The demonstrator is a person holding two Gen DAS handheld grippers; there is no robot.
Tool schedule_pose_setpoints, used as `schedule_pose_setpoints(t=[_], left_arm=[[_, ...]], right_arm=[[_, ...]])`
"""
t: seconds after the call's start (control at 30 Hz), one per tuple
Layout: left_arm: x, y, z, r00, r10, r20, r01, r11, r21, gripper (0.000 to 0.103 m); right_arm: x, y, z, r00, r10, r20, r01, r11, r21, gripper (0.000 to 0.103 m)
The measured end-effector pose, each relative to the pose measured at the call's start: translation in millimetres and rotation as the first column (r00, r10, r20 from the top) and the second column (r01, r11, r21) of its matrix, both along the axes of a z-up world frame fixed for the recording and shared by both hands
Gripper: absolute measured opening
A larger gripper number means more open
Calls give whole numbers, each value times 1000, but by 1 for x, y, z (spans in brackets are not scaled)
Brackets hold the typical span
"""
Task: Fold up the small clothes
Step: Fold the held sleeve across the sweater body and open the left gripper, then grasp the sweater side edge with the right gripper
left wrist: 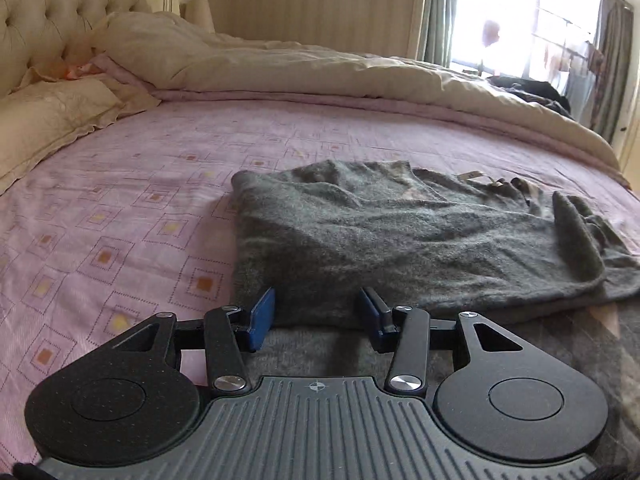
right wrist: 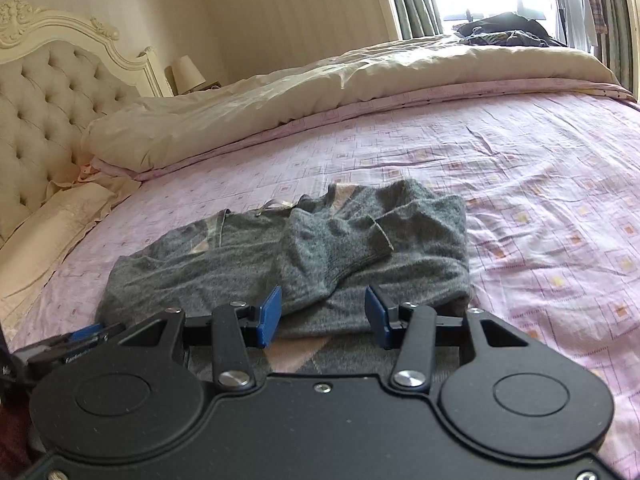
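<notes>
A: Left wrist view. Left gripper jaws spread, nothing between them, low over the near hem of the grey sweater.

B: Sweater's position?

A: Partly folded, lying on the pink bed sheet; cream duvet behind.

B: Right wrist view?

A: Right gripper jaws spread too, empty, at the sweater's near edge. Sleeve folded across the body. Left gripper visible at lower left.
</notes>
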State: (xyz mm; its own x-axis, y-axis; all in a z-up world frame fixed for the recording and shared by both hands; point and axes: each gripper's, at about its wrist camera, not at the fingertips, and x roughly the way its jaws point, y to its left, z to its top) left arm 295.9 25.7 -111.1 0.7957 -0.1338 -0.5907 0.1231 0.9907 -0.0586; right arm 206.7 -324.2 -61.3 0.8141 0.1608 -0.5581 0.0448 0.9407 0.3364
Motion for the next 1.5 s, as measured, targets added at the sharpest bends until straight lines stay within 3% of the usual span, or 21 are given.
schedule_pose_setpoints(t=[0.1, 0.27, 0.4, 0.57, 0.6, 0.63, 0.67, 0.8, 0.93, 1.1, 1.23, 1.33, 1.5], left_arm=[[-12, -3, -6, 999, 2, 33, -3, 1000, 14, 45], [-11, 8, -9, 999, 24, 23, -23, 997, -71, 45], [-11, 1, -10, 999, 25, 26, -24, 999, -24, 45], [-12, 3, -14, 999, 25, 26, -24, 999, -26, 45], [-12, 3, -14, 999, 25, 27, -24, 999, -23, 45], [-12, 2, -14, 999, 25, 27, -24, 1000, -19, 45], [-12, 2, -14, 999, 25, 27, -24, 1000, -14, 45], [-12, 1, -14, 999, 23, 27, -23, 1000, -3, 45], [-12, 1, -14, 999, 23, 26, -23, 1000, -4, 45], [-13, 0, -13, 999, 24, 26, -24, 1000, -3, 45], [-13, 0, -13, 999, 23, 25, -23, 1000, 0, 45], [-13, 0, -12, 999, 20, 25, -20, 1000, 2, 45], [-14, -1, -10, 1000, 14, 26, -14, 1000, 10, 46]], right_arm=[[17, -6, -1, 1000, -20, 2, 20, 1000, -23, 55], [52, -12, -12, 999, -35, -18, 33, 997, -72, 55], [77, -17, -27, 997, -43, -66, 40, 997, -59, 55], [93, -8, -41, 992, -31, -119, 20, 995, -94, 55], [95, -6, -43, 991, -30, -128, 17, 995, -101, 49], [95, -3, -44, 991, -22, -129, 9, 995, -103, 30], [95, -1, -43, 992, -19, -127, 4, 994, -111, 21], [80, 5, -18, 999, -9, -50, 3, 992, -123, 13], [56, -6, 4, 995, -101, 21, 103, 983, -154, 13], [51, -24, -8, 988, -143, -49, 134, 978, -158, 9], [50, -26, -5, 988, -141, -56, 133, 983, -124, 10], [50, -22, 2, 989, -142, -28, 139, 985, -98, 20], [52, -7, -3, 992, -124, -33, 120, 987, -104, 28]])
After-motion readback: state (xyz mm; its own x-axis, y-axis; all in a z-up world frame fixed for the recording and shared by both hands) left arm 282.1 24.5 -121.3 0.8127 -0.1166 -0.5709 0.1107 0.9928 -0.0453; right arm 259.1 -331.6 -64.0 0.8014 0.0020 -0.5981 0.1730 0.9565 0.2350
